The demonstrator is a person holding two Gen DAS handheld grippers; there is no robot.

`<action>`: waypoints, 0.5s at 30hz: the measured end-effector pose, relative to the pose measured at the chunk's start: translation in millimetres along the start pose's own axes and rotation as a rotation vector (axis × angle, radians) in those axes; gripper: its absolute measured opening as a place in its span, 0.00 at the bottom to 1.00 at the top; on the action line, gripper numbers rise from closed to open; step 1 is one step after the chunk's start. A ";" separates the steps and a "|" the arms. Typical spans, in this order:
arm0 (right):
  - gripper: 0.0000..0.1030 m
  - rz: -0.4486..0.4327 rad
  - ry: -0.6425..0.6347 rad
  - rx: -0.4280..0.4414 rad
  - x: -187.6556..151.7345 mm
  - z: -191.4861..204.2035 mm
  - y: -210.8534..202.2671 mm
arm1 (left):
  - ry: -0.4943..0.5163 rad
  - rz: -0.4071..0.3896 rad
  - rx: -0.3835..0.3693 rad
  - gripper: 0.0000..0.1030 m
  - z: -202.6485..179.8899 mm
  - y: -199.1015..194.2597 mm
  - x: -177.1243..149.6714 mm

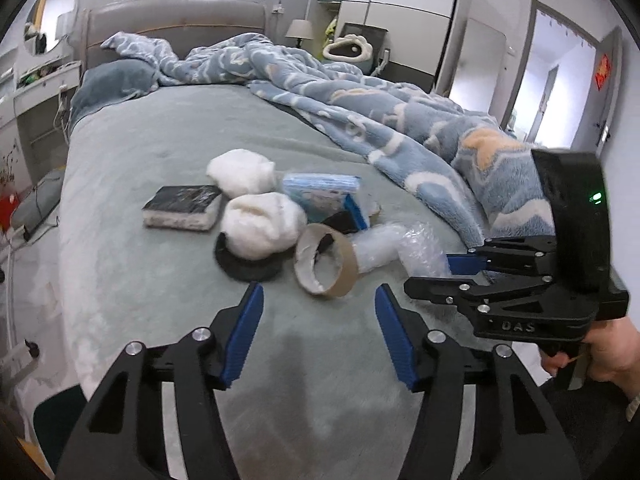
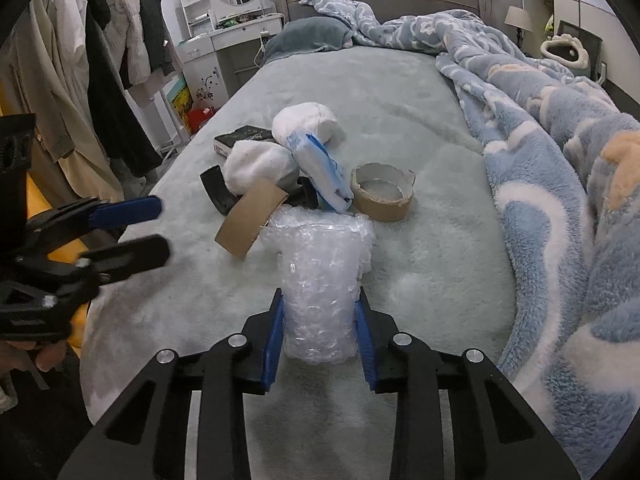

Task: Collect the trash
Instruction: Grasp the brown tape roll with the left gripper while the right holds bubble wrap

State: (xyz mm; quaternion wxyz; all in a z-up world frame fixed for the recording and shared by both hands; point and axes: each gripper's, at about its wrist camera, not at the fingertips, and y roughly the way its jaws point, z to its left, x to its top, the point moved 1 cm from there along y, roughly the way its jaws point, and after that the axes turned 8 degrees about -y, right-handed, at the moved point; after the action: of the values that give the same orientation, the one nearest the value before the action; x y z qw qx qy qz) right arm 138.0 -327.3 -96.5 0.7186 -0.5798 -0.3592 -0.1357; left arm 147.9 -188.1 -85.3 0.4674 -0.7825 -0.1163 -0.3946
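Observation:
A heap of trash lies on the grey-green bed [image 1: 160, 140]: two white fluffy wads [image 1: 260, 226], a dark-topped sponge block [image 1: 182, 208], a blue-and-white packet [image 1: 320, 196], a black disc [image 1: 244, 266], a cardboard tape ring [image 1: 326, 266] and crumpled bubble wrap [image 1: 408, 240]. My left gripper [image 1: 319, 288] stands open just short of the tape ring, with nothing between its pads. My right gripper [image 2: 320, 292] is shut on the near end of the bubble wrap [image 2: 320, 264], whose far end rests by the tilted ring [image 2: 248, 222]. A second, torn ring [image 2: 382, 196] lies beyond it.
A rumpled blue patterned blanket [image 1: 400, 120] covers the bed's right side, close to the heap. Hanging clothes [image 2: 100, 60] and a white dresser [image 2: 236, 40] stand left of the bed. A hand [image 1: 608, 356] holds the right gripper [image 1: 432, 272] beside mine.

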 end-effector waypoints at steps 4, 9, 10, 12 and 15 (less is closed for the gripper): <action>0.32 -0.032 0.014 0.010 -3.4 -5.8 -11.3 | 0.019 0.006 0.003 0.50 -6.8 10.6 1.4; 0.32 -0.062 0.041 0.011 -8.8 -14.9 -20.8 | 0.010 0.009 -0.008 0.38 -10.5 19.9 5.9; 0.32 -0.066 0.040 0.014 -9.7 -14.9 -21.9 | 0.009 0.007 -0.009 0.37 -11.2 21.5 7.3; 0.32 -0.076 0.033 0.018 -10.3 -14.2 -25.1 | 0.002 0.012 0.001 0.37 -11.2 25.4 9.1; 0.32 -0.084 0.029 0.028 -12.2 -13.6 -27.9 | -0.025 0.030 -0.007 0.37 -6.5 33.1 10.5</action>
State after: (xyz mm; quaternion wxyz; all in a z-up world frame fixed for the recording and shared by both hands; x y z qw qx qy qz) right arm 117.2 -350.8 -85.1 0.7255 -0.5520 -0.3747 -0.1688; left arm 169.8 -213.2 -97.1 0.4692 -0.7907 -0.1089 -0.3780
